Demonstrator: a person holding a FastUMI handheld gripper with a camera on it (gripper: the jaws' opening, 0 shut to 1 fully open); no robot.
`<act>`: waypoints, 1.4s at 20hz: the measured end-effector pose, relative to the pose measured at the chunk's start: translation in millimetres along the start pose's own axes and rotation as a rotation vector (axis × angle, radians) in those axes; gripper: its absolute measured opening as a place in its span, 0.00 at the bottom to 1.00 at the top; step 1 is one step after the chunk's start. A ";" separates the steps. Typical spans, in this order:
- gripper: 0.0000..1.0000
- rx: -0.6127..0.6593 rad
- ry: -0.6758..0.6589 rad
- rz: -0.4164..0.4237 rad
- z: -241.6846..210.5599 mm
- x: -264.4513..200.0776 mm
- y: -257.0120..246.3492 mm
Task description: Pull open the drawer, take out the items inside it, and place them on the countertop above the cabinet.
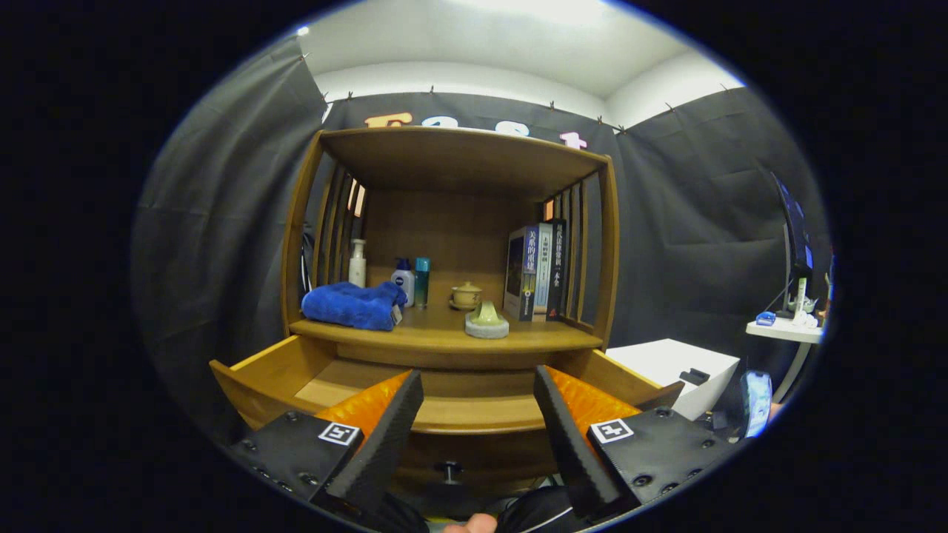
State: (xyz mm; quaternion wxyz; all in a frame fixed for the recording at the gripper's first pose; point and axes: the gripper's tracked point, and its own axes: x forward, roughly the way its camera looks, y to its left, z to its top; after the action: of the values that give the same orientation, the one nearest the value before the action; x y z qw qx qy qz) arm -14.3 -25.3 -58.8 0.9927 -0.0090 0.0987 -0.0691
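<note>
A wooden cabinet stands ahead with its drawer pulled out toward me. What I see of the drawer's inside is bare wood; the fingers hide part of it. My gripper is open, held just above the drawer's front edge with nothing between its fingers. The drawer's knob shows below, between the fingers. On the countertop above the drawer lie a blue towel at the left and a pale green holder on a round base near the front middle.
Behind on the countertop stand a white pump bottle, a blue-capped bottle, a teal tube, a small lidded cup and several books at the right. A white box and a monitor on a small table sit to the right.
</note>
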 end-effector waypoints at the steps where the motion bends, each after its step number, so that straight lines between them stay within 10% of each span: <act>1: 0.97 0.005 0.018 0.004 -9.6 -3.5 -0.5; 28: 0.96 0.092 0.095 0.086 -71.8 5.0 2.1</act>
State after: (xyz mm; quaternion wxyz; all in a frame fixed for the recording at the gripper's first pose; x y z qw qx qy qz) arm -23.4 -24.3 -130.1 0.9883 0.0442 0.1428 -0.0310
